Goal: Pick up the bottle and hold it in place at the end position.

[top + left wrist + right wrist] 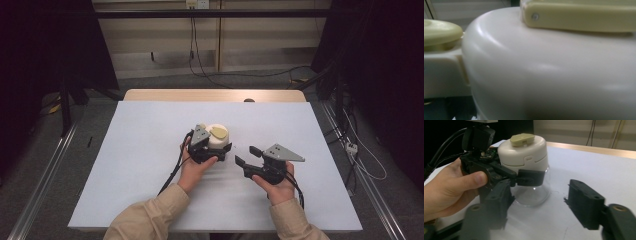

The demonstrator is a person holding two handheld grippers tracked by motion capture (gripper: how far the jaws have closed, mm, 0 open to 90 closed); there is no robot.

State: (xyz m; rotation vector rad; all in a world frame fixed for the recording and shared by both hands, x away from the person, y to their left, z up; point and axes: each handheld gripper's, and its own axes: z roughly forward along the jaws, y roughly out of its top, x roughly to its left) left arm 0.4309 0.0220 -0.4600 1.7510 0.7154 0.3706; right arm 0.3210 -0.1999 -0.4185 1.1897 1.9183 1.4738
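Note:
A squat white container (pixel 218 135) with a pale yellow lid knob (pixel 522 139) and a clear lower part stands upright near the middle of the table. My left gripper (pixel 220 146) is shut on it from the left. One black jaw lies across its front where white meets clear, and the other jaw is hidden behind it. In the left gripper view the container's white wall (pixel 549 72) is very close, with a yellow bar (pixel 579 15) on top. My right gripper (pixel 247 156) stands open just right of the container, nothing between its jaws (pixel 541 202).
A white sheet (pixel 145 160) covers the table, with a wooden strip (pixel 215 95) along the far edge. Metal rails (pixel 45 170) run along both sides, and cables (pixel 200 60) lie on the floor behind.

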